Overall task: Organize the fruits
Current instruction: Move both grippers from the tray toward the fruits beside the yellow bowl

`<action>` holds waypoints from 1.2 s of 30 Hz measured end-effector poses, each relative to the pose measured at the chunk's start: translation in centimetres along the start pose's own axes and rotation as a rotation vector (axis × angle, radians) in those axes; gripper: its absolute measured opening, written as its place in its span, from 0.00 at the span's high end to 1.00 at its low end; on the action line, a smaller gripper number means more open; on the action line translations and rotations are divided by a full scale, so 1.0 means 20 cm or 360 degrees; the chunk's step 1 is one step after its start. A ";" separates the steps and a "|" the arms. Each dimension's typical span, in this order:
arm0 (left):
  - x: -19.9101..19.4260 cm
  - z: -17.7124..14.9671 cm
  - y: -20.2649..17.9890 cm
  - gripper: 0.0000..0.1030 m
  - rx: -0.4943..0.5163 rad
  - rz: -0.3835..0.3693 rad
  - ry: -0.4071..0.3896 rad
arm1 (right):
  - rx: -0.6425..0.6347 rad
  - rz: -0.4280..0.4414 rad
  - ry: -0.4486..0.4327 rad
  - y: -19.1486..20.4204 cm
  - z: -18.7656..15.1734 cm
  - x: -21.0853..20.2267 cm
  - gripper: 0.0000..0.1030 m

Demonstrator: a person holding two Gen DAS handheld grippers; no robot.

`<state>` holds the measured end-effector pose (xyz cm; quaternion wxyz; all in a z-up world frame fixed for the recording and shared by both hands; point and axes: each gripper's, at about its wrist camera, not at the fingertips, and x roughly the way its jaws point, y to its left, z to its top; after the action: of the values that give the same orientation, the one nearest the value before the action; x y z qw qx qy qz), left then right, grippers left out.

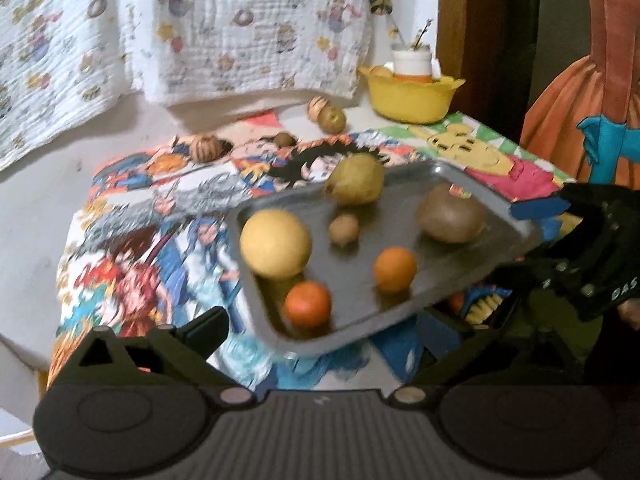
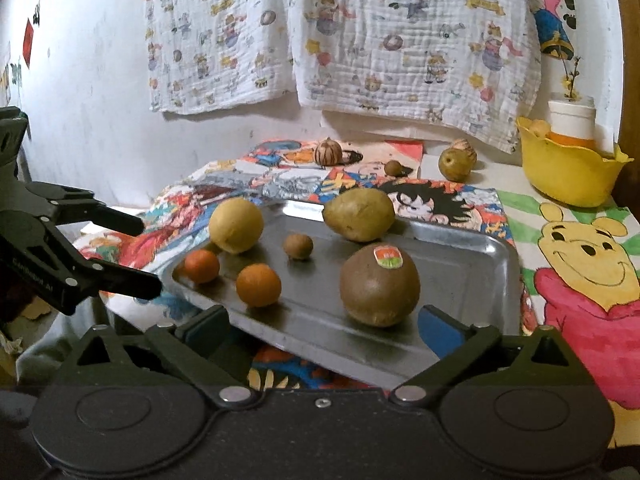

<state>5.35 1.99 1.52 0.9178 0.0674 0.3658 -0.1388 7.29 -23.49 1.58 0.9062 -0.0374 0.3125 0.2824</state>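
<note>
A steel tray [image 1: 436,276] [image 2: 460,248] is tilted above the cartoon tablecloth. It carries a yellow round fruit [image 1: 275,243] [image 2: 236,225], a pear [image 1: 356,179] [image 2: 359,214], a large brown kiwi with a sticker [image 1: 450,214] [image 2: 379,285], a small kiwi [image 1: 343,229] [image 2: 298,246] and two tangerines [image 1: 308,303] [image 1: 395,264] [image 2: 202,266] [image 2: 258,284]. My left gripper [image 1: 320,332] [image 2: 150,254] is open, its fingers straddling the tray's left corner. My right gripper [image 2: 322,328] [image 1: 524,236] is open around the tray's near edge.
A yellow bowl [image 1: 410,96] [image 2: 568,168] holding a white jar stands at the back right. A green fruit [image 1: 331,119] [image 2: 454,164], two striped walnut-like fruits [image 1: 206,147] [image 2: 329,151] and a small kiwi [image 1: 284,139] [image 2: 393,167] lie on the table behind the tray. Printed cloths hang on the wall.
</note>
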 end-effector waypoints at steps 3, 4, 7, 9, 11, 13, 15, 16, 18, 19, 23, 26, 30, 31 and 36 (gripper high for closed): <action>-0.01 -0.04 0.03 0.01 -0.0015 0.0039 0.0034 | 0.0002 -0.0044 0.0028 0.00 -0.02 -0.01 0.01; -0.01 -0.05 0.05 0.01 -0.0024 0.0051 0.0045 | 0.0006 -0.0061 0.0033 -0.01 -0.02 -0.02 0.01; -0.02 -0.06 0.10 0.01 -0.0064 0.0088 0.0076 | 0.0015 -0.0117 0.0045 -0.03 -0.03 -0.04 0.01; -0.02 -0.05 0.13 0.01 -0.0080 0.0111 0.0089 | 0.0012 -0.0149 0.0051 -0.04 -0.02 -0.05 0.01; -0.01 -0.04 0.16 0.01 -0.0089 0.0138 0.0105 | 0.0009 -0.0178 0.0060 -0.05 -0.02 -0.05 0.01; -0.01 -0.03 0.19 0.01 -0.0094 0.0158 0.0116 | 0.0011 -0.0194 0.0068 -0.07 -0.02 -0.05 0.01; -0.01 -0.03 0.21 0.01 -0.0099 0.0171 0.0121 | 0.0012 -0.0211 0.0076 -0.09 -0.01 -0.04 0.01; -0.01 -0.02 0.21 0.01 -0.0103 0.0178 0.0122 | 0.0013 -0.0220 0.0080 -0.10 -0.01 -0.04 0.01; -0.01 0.00 0.23 0.01 -0.0110 0.0181 0.0116 | 0.0019 -0.0229 0.0078 -0.12 0.00 -0.04 0.01; -0.01 0.01 0.24 0.01 -0.0113 0.0180 0.0113 | 0.0022 -0.0229 0.0078 -0.12 0.01 -0.03 0.01; 0.00 0.06 0.27 0.01 -0.0133 0.0185 0.0100 | 0.0044 -0.0233 0.0076 -0.16 0.05 -0.02 0.01; 0.01 0.10 0.30 0.01 -0.0149 0.0186 0.0089 | 0.0056 -0.0224 0.0072 -0.19 0.10 0.00 0.01; 0.04 0.16 0.34 0.01 -0.0184 0.0186 0.0085 | 0.0049 -0.0222 0.0065 -0.21 0.17 0.04 0.01; 0.06 0.19 0.35 0.01 -0.0193 0.0186 0.0084 | 0.0047 -0.0221 0.0063 -0.22 0.19 0.05 0.01; 0.13 0.28 0.40 0.01 -0.0212 0.0190 0.0083 | 0.0049 -0.0215 0.0059 -0.27 0.30 0.14 0.01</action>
<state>13.30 7.81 3.98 0.9170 0.0315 0.3934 -0.0575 15.24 -25.24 4.07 0.9177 -0.0495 0.3302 0.2152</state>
